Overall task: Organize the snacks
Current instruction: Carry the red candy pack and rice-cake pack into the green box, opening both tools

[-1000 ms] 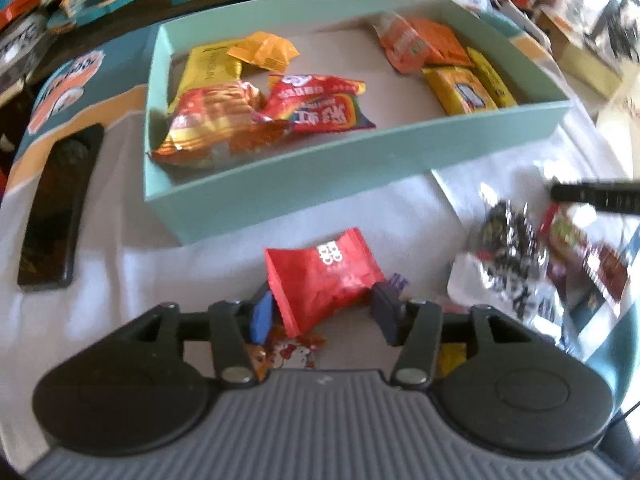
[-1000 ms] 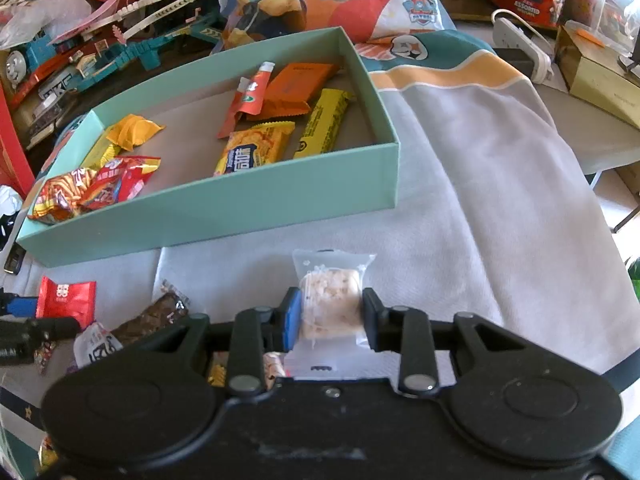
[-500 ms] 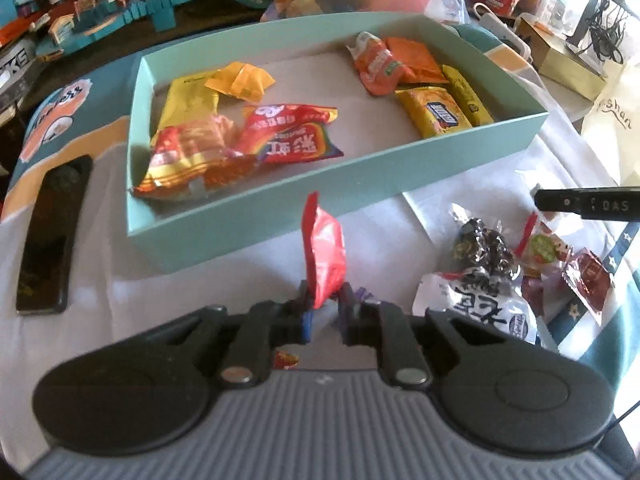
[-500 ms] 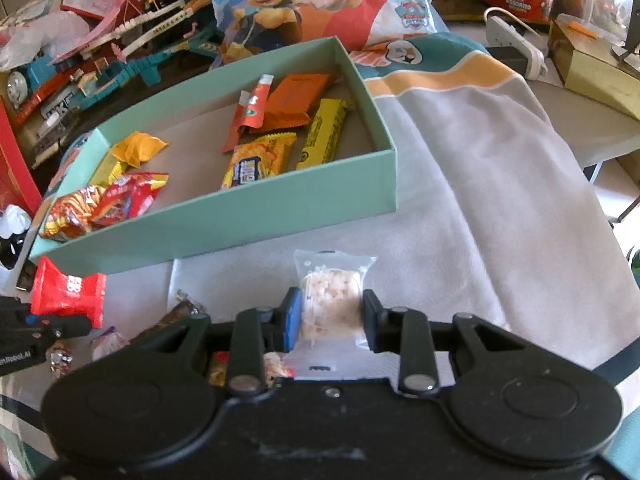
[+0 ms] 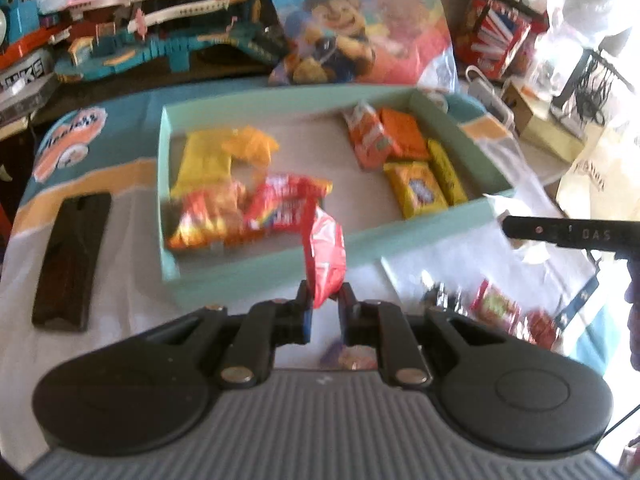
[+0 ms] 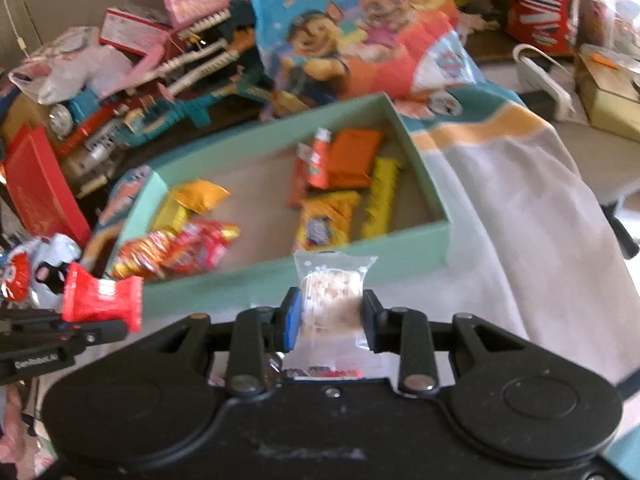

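Observation:
My left gripper point(image 5: 323, 309) is shut on a red snack packet point(image 5: 325, 256) and holds it up in front of the near wall of the teal box point(image 5: 280, 268). The packet also shows at the left of the right wrist view point(image 6: 102, 298). My right gripper point(image 6: 331, 322) is shut on a clear packet with a white puffed snack point(image 6: 330, 294), raised near the box's front wall point(image 6: 400, 250). The box holds several orange, yellow and red snack packets point(image 5: 256, 208).
Loose snacks point(image 5: 496, 308) lie on the white cloth right of my left gripper. A dark flat object point(image 5: 72, 264) lies left of the box. Toys point(image 6: 168, 80), a cartoon bag point(image 6: 360, 36) and boxes crowd the area behind.
My left gripper closed on the red packet and lifted it off the cloth toward the box. My right gripper rose with its clear packet and moved closer to the box.

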The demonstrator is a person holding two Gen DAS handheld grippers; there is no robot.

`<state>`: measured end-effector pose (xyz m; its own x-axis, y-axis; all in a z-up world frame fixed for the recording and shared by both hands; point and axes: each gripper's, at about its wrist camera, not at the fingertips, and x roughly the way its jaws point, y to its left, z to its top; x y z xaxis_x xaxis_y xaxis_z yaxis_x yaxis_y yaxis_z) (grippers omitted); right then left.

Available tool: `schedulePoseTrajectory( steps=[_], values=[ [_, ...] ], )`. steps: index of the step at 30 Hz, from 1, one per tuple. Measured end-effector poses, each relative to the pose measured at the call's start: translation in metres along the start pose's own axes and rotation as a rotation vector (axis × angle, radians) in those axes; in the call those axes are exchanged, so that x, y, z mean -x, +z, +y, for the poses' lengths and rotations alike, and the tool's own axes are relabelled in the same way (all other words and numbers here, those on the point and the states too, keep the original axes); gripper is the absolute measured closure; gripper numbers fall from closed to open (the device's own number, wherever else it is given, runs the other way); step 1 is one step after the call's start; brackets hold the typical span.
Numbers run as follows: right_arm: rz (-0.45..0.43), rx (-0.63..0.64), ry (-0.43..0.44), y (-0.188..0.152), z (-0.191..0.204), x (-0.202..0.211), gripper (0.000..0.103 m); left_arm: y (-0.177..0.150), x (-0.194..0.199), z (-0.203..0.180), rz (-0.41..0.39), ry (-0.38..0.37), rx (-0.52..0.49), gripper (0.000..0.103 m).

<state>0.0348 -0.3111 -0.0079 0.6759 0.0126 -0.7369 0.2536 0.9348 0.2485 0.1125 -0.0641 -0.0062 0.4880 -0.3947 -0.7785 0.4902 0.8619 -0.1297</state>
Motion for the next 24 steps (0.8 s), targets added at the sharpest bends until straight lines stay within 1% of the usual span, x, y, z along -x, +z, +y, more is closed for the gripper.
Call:
schedulePoseTrajectory(
  steps=[3,7,12,15,21,23,24],
  values=[
    [-0.012,0.011,0.031,0.021,0.012,-0.007,0.072,0.021,-0.003,0.002,-0.024,0.003,0.006,0.090],
    [-0.014,0.033,0.053,0.050,0.028,-0.029,0.072,0.054,-0.021,0.003,-0.032,0.004,0.000,0.090],
    [0.005,0.013,0.073,0.085,0.036,-0.072,0.072,0.095,-0.062,0.009,-0.015,0.031,-0.016,0.090],
    [0.012,0.006,0.083,0.106,0.041,-0.103,0.072,0.116,-0.086,0.018,0.000,0.043,-0.003,0.090],
    [0.026,0.014,0.093,0.133,0.051,-0.156,0.072,0.148,-0.128,0.040,0.015,0.056,0.032,0.090],
    [0.031,0.015,0.098,0.137,0.052,-0.168,0.071,0.154,-0.138,0.045,0.019,0.073,0.040,0.090],
    [0.030,0.016,0.101,0.139,0.053,-0.173,0.070,0.156,-0.143,0.048,0.022,0.088,0.046,0.087]
  ],
)
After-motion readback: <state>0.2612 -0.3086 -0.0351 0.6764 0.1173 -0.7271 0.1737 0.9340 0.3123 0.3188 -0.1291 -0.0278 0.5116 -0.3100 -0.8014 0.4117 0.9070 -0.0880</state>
